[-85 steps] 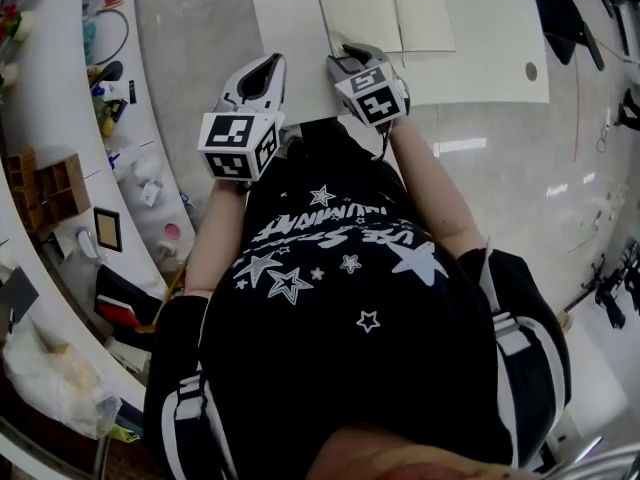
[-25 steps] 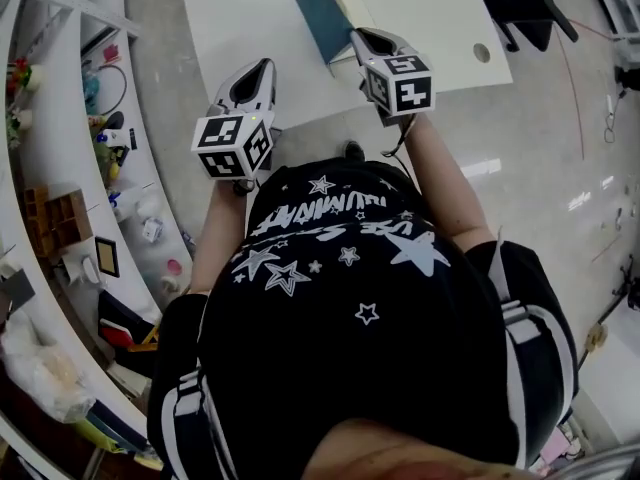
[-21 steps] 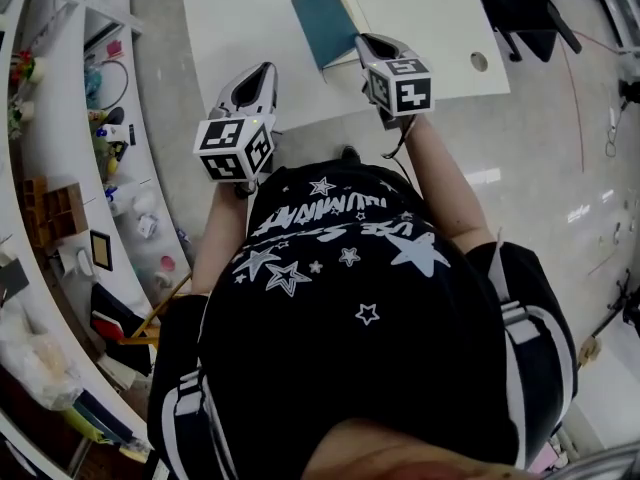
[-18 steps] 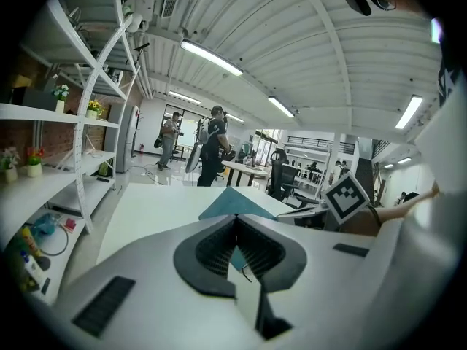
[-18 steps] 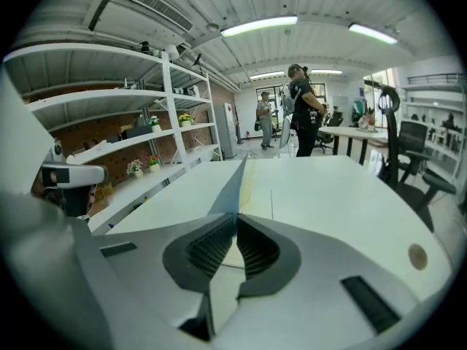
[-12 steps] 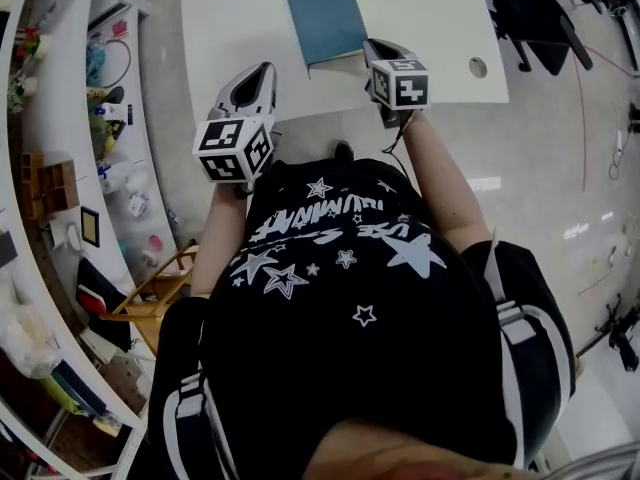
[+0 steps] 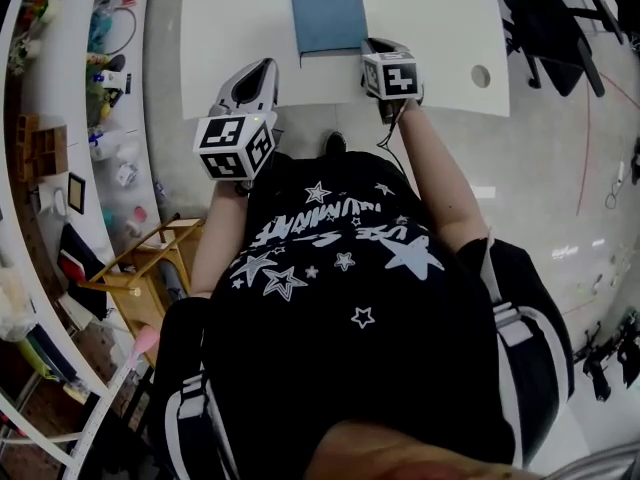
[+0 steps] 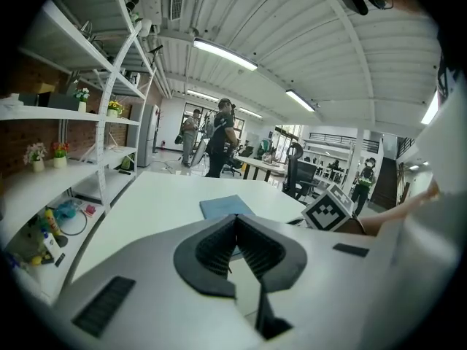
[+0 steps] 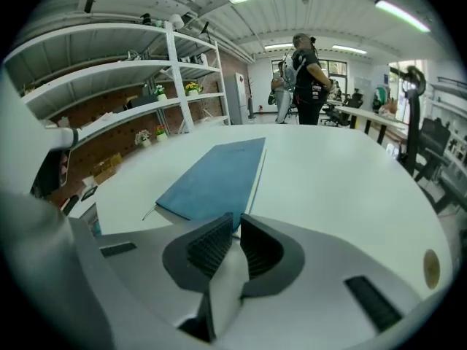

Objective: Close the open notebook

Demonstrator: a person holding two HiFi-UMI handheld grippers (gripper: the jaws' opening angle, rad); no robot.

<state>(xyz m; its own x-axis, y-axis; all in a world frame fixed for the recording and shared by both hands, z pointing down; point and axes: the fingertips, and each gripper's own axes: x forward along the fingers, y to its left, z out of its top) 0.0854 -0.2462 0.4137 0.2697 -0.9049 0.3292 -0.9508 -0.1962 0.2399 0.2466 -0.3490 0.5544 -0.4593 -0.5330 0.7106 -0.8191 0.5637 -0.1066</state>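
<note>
Notebook [image 7: 327, 10] lies closed, blue cover up, by the tabletop's [image 7: 230, 28] near edge. The right gripper [image 9: 235, 230] fingers pinch its near corner; best release gently and back straight off, no dragging. The left gripper [image 8: 235, 221] fingers are clenched and empty over that edge.

Open-plan office: white shelving [image 8: 69, 115], desks [image 8: 266, 166], swivel chairs [image 8: 298, 177].

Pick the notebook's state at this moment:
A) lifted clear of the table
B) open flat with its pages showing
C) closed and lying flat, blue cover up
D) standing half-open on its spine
C: the notebook lies flat on the white table, showing only its blue cover and no pages.
</note>
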